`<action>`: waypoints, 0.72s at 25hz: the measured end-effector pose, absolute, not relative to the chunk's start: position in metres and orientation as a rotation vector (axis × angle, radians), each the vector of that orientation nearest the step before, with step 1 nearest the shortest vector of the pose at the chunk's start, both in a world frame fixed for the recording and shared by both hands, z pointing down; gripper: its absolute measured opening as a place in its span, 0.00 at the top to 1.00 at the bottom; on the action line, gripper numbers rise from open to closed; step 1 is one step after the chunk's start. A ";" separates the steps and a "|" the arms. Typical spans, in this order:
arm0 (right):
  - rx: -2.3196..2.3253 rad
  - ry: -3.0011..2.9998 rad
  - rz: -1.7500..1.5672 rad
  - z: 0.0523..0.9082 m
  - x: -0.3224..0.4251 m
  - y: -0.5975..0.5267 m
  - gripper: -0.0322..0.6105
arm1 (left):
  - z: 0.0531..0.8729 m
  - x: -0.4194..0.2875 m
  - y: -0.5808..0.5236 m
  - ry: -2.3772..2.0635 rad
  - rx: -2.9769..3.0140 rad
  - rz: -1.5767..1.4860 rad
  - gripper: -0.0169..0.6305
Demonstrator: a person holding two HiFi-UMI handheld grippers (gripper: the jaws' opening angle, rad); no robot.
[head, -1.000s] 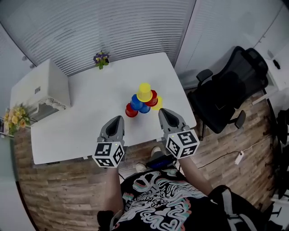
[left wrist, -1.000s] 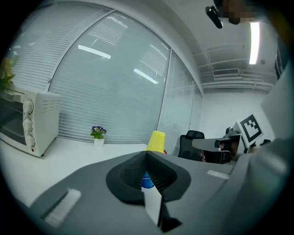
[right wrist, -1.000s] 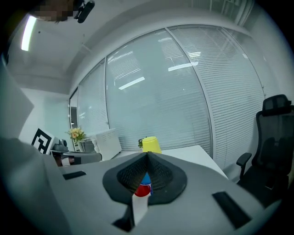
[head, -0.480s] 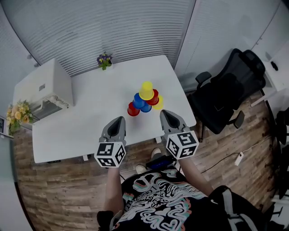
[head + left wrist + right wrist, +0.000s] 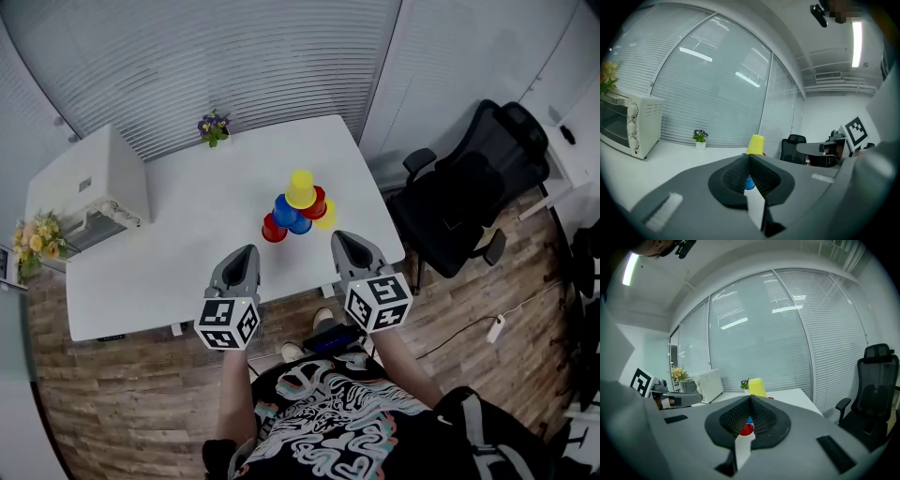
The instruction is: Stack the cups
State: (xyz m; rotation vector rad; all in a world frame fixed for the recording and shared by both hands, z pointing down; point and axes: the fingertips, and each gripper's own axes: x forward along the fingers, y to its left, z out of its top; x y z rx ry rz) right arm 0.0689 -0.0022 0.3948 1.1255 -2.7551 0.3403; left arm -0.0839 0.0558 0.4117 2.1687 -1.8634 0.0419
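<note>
Head view: a pyramid of red, blue and yellow cups (image 5: pixel 298 208), one yellow cup on top, stands near the right edge of a white bench (image 5: pixel 178 244). At its near edge hover the left gripper (image 5: pixel 246 253) and right gripper (image 5: pixel 340 238), jaws closed and empty

Cups (image 5: pixel 286 212): we are counting six, two each of yellow, blue and red
Grippers (image 5: pixel 247 251) (image 5: pixel 339 237): we are counting two
Office chairs (image 5: pixel 473 202): one
Toaster ovens (image 5: pixel 89 183): one
Flower bunches (image 5: pixel 213 125) (image 5: pixel 36 242): two

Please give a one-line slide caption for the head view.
The left gripper and right gripper, both shut, face a cup pyramid on the white table.
</note>
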 end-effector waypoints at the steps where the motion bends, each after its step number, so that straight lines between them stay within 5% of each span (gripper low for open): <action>1: 1.127 -2.755 0.341 0.395 0.070 -0.003 0.95 | 0.412 -0.083 0.056 -1.862 2.169 0.042 0.97; 18: 1.116 -2.770 0.387 0.393 0.075 0.000 0.95 | 0.409 -0.079 0.060 -1.856 2.164 0.020 0.97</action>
